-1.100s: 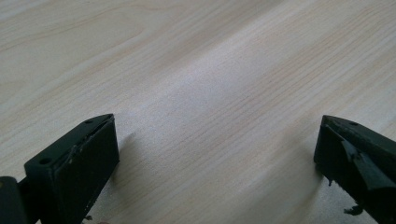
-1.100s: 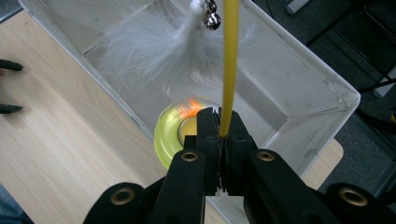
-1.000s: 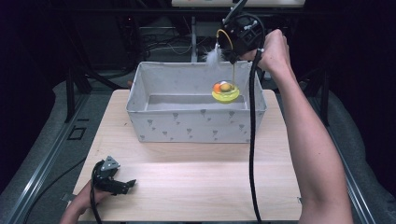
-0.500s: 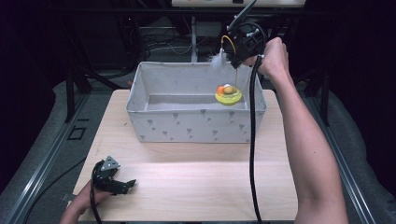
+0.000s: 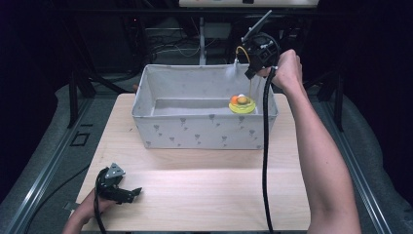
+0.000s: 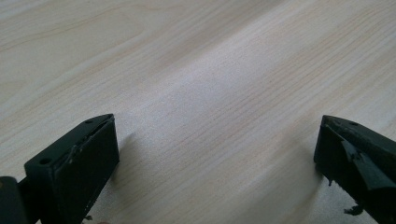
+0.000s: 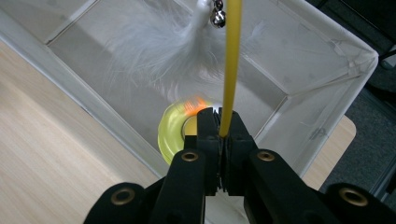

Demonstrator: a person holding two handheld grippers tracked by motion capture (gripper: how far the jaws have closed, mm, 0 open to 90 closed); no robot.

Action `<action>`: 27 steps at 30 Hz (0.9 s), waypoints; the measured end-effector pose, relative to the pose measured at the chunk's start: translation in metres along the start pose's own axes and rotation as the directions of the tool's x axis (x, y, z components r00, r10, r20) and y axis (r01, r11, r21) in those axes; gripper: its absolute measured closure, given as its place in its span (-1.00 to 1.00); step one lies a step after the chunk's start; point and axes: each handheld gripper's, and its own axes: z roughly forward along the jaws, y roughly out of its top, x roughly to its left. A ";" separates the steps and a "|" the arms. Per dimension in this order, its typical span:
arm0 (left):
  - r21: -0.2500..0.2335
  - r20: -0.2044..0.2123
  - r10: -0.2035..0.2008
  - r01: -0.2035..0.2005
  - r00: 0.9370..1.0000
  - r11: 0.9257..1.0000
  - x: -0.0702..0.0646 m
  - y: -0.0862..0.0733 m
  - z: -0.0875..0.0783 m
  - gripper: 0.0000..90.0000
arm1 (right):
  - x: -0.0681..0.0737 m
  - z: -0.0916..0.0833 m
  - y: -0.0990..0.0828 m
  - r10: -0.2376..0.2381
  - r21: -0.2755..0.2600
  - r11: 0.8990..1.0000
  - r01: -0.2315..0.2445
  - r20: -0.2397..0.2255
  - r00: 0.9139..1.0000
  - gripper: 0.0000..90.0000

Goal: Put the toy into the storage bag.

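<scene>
A cat toy has a yellow disc base [image 5: 242, 106] with an orange ball on it, a thin yellow stem [image 7: 231, 60], a white feather [image 7: 159, 51] and a small bell [image 7: 217, 17]. My right gripper [image 5: 253, 73] is shut on the stem, its jaws pressed together around it [image 7: 219, 123]. The base hangs low inside the grey fabric box [image 5: 204, 131], near its right wall. My left gripper [image 5: 134, 192] lies at the table's front left corner. It stands open [image 6: 217, 158] over bare wood with nothing between its jaws.
The box stands at the back of the light wooden table [image 5: 204, 195], and its floor holds nothing else. The right gripper's black cable [image 5: 265, 161] hangs down across the table's right half. Dark frame rails run beside the table.
My right hand has sunk and shifted a little right, taking the toy's base lower into the box. The left gripper has stayed where it was.
</scene>
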 end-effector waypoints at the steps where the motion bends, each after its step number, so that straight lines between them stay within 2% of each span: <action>1: 0.000 0.000 0.000 0.000 1.000 1.000 0.000 0.000 0.000 -1.00 | -0.001 0.001 -0.001 0.001 0.004 1.000 -0.001 -0.002 1.000 0.96; 9: -0.001 -0.001 0.000 0.000 1.000 1.000 0.000 0.000 0.000 -1.00 | -0.006 0.013 -0.012 0.024 0.020 1.000 -0.024 -0.005 1.000 0.96; 17: 0.000 0.000 -0.001 0.001 1.000 1.000 0.000 0.000 0.000 -1.00 | -0.012 0.018 -0.023 0.022 0.036 0.999 -0.022 0.001 1.000 0.96; 20: -0.001 0.000 -0.003 0.003 1.000 1.000 0.000 0.000 0.000 -1.00 | -0.016 0.022 -0.030 0.031 0.053 0.998 -0.031 -0.003 1.000 0.96; 23: -0.001 0.000 -0.004 0.004 1.000 1.000 0.000 0.000 0.000 -1.00 | -0.017 0.025 -0.037 0.042 0.044 0.998 -0.041 -0.007 0.999 0.96; 27: -0.001 -0.001 -0.004 0.004 1.000 1.000 0.000 0.000 0.000 -1.00 | -0.020 0.028 -0.043 0.049 0.056 0.997 -0.048 -0.007 0.999 0.96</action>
